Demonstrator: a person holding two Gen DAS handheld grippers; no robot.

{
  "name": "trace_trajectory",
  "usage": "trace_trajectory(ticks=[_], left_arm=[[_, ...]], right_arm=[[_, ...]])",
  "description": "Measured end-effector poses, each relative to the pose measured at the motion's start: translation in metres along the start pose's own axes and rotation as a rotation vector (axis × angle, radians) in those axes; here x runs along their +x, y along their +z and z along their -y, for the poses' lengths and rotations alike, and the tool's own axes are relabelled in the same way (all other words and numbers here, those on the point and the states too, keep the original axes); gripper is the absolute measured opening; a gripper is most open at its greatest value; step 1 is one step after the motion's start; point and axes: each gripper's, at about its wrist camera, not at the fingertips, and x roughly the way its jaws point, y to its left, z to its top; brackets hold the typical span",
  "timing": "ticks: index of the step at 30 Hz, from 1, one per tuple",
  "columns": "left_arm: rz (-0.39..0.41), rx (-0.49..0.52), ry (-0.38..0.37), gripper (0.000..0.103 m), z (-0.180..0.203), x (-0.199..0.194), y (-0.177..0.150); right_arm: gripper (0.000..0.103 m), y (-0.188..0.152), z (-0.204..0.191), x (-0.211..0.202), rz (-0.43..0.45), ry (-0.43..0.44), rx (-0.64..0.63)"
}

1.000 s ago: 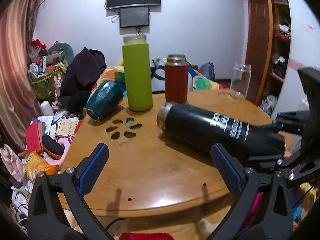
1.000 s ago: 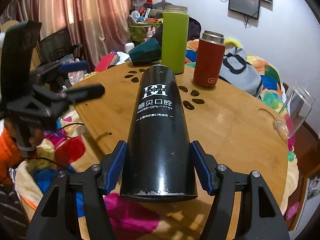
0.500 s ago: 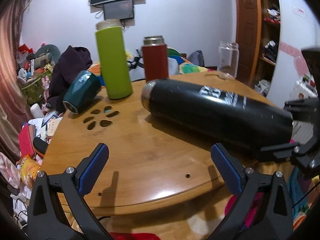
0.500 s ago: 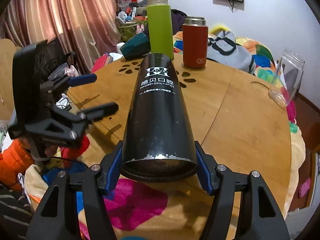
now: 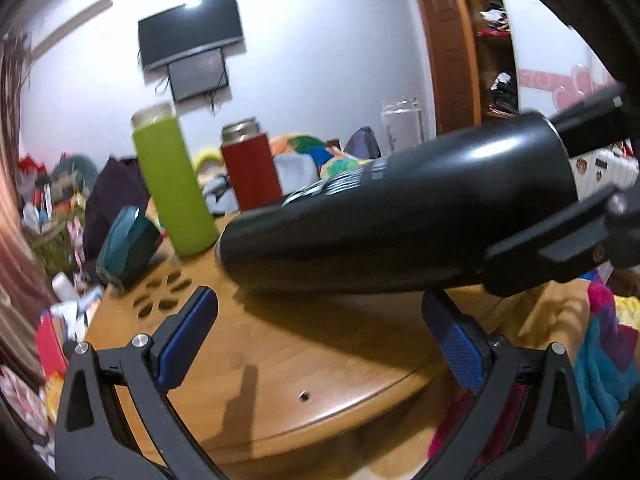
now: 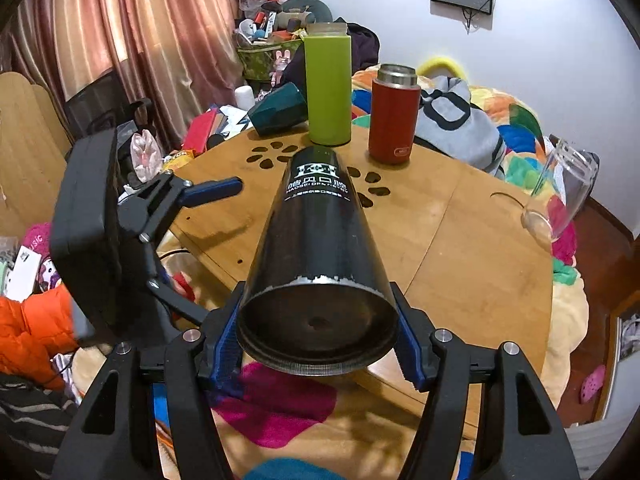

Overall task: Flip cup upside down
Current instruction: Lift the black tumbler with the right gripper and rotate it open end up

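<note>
turning the black steel cup (image 6: 320, 248) over above the round wooden worktop (image 6: 460, 248) calls for a steady swing of the wrist, since the right gripper (image 6: 318, 344) is clamped only on its base end and the long body juts forward in the air, mouth toward the green bottle (image 6: 328, 84) and red flask (image 6: 394, 116). the left gripper (image 5: 320, 336) hangs wide apart and empty beneath the cup, so i'd keep it out of the arc and land the mouth on bare wood.

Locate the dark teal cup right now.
The dark teal cup lies on its side at the wooden table's far left edge, just left of the upright green bottle.
</note>
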Motion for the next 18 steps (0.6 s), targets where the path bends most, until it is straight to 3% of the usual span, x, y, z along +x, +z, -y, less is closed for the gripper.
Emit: trace_trajectory(ticks=[4, 18], left_arm=[[0.060, 0.052, -0.017, 0.103, 0.014, -0.004, 0.007], [0.122, 0.101, -0.022, 0.103, 0.031, -0.006, 0.016]], right_arm=[[0.061, 0.002, -0.004, -0.001, -0.003, 0.008, -0.015], [0.065, -0.009, -0.008, -0.021, 0.044, 0.025, -0.055]])
